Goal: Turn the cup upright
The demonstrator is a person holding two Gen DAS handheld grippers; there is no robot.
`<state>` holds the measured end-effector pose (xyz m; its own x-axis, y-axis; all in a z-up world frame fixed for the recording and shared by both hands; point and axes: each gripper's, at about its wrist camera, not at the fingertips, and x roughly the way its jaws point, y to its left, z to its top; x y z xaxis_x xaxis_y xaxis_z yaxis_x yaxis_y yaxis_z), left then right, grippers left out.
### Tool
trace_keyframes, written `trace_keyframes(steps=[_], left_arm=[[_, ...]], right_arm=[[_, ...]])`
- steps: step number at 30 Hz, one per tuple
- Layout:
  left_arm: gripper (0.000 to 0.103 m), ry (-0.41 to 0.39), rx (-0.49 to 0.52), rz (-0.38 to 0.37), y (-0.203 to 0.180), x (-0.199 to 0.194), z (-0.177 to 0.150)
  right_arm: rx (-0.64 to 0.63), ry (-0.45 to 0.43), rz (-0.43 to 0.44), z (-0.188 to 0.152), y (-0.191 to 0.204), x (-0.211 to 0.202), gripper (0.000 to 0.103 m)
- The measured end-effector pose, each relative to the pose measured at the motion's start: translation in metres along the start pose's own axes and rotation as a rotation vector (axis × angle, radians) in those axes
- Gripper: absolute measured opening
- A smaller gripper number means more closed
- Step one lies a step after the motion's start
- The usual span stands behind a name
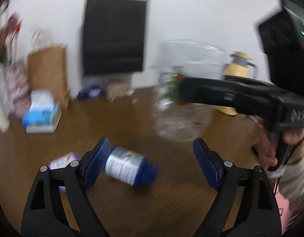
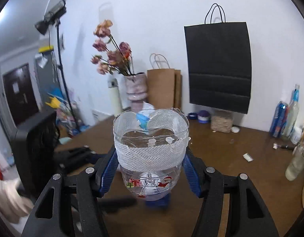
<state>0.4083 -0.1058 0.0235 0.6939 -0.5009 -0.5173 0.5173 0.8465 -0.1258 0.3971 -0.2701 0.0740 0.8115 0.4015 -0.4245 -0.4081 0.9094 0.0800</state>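
Observation:
The cup (image 2: 151,154) is clear plastic with a white mesh band and Christmas stickers. My right gripper (image 2: 150,169) is shut on it and holds it above the brown table (image 2: 221,158), open rim up. In the left wrist view the cup (image 1: 183,98) is blurred, held at the tip of the right gripper (image 1: 183,94), which reaches in from the right. My left gripper (image 1: 150,162) is open and empty, low over the table, below and in front of the cup.
A blue-capped bottle (image 1: 130,166) lies on its side between my left fingers. A tissue box (image 1: 42,114), brown bag (image 1: 48,75), black bag (image 1: 114,35) and yellow jug (image 1: 236,73) stand behind. A flower vase (image 2: 136,86) and bottles (image 2: 286,116) line the wall.

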Motion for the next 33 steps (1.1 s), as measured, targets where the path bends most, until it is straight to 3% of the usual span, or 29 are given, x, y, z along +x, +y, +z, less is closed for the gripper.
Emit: trace_keyframes(steps=[2,5,9,19,28,33], left_arm=[[0.084,0.043,-0.04,0.097,0.012,0.008,-0.002],[0.084,0.043,-0.07,0.229,0.023,0.012,-0.006],[0.088,0.022,-0.118,0.292,0.031,0.014,-0.016],[0.089,0.05,-0.179,0.358,0.042,0.019,-0.036],[0.089,0.047,-0.212,0.35,0.041,0.007,-0.043],[0.09,0.018,-0.209,0.36,0.034,-0.015,-0.038]], right_arm=[[0.011,0.029,-0.044,-0.006,-0.007,0.015,0.067],[0.037,0.058,-0.109,-0.024,-0.021,0.044,0.067],[0.102,0.087,-0.152,-0.048,-0.038,0.075,0.067],[0.215,0.226,-0.19,-0.094,-0.047,0.118,0.069],[0.222,0.251,-0.215,-0.097,-0.039,0.121,0.07],[0.182,0.248,-0.246,-0.092,-0.027,0.112,0.08]])
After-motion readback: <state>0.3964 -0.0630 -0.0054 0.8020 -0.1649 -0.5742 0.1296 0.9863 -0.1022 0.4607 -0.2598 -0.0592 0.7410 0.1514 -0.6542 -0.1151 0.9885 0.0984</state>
